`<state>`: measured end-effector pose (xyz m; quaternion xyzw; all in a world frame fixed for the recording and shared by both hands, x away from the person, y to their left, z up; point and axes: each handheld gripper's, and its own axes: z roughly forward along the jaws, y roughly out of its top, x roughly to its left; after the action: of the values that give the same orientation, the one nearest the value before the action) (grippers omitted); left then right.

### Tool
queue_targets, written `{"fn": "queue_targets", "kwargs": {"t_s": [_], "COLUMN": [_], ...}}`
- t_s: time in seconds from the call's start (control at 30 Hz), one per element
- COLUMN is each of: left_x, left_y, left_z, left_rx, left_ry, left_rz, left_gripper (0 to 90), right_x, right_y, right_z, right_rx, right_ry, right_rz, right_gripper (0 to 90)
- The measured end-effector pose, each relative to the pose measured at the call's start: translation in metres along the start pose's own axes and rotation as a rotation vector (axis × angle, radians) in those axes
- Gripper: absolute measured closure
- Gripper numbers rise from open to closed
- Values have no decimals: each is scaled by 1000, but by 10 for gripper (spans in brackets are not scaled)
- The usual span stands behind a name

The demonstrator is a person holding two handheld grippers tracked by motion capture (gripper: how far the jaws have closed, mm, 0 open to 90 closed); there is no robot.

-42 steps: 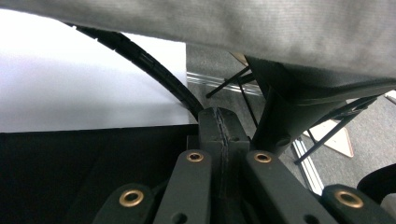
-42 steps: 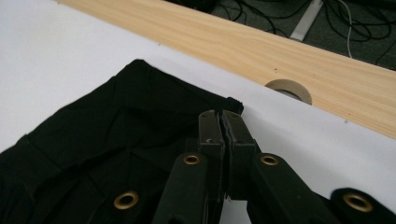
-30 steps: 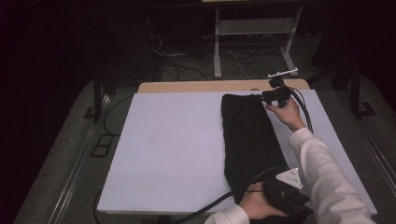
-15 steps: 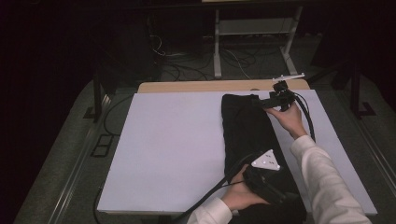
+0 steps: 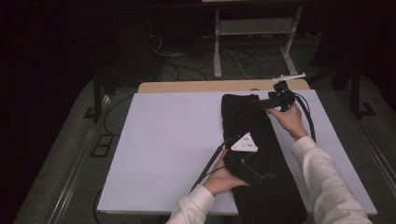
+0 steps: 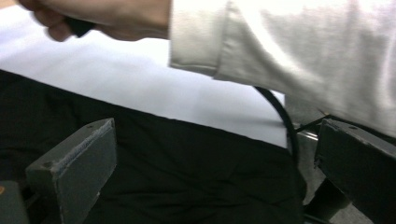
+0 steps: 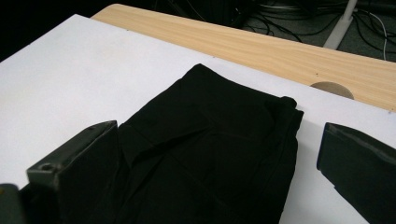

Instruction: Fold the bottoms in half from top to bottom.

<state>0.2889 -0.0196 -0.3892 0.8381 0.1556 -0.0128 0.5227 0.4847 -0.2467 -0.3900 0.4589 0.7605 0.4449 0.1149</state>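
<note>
Both grippers have let go: left gripper (image 5: 252, 173) moved toward 12 o'clock over the folded black garment (image 5: 257, 140), right gripper (image 5: 273, 99) stayed; jaws gape empty. Next, smooth gently.

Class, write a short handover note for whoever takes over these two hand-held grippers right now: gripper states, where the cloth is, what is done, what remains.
Left gripper: jaws have just been opening, now wide, nothing between them, over the near part of the cloth.
Right gripper: jaws open, empty, at the cloth's far end.
Long black folded cloth: lies flat along the right half of the white table sheet, near end hanging over the table's front edge.
Done: cloth laid down and released.
Left: probably another fold; regrip first.
</note>
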Motion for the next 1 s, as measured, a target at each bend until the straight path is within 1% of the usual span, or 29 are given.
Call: {"fn": "queue_targets", "kwargs": {"t_s": [0.1, 0.17, 0.33, 0.43, 0.63, 0.87, 1.0], "left_x": [5, 8, 16, 22, 32, 44, 53], "left_y": [1, 2, 3, 5, 8, 11, 12], "left_z": [-7, -12, -22, -27, -35, -44, -48], "left_rx": [0, -1, -11, -6, -26, -12, -14], "left_ry": [17, 32, 61, 79, 103, 128, 135], "left_rz": [2, 6, 0, 1, -9, 4, -4], "left_gripper": [0, 0, 0, 0, 0, 0, 0], "right_x": [1, 1, 1, 1, 0, -5, -6], "right_y": [0, 0, -1, -2, -4, -6, -7], "right_z": [-3, -5, -9, -12, -17, -21, -21], "right_rx": [1, -6, -5, -4, -6, -14, -8], "right_ry": [-2, 2, 12, 17, 17, 21, 19], "right_rz": [-4, 2, 0, 1, -1, 9, 11], "right_gripper": [0, 0, 0, 0, 0, 0, 0]}}
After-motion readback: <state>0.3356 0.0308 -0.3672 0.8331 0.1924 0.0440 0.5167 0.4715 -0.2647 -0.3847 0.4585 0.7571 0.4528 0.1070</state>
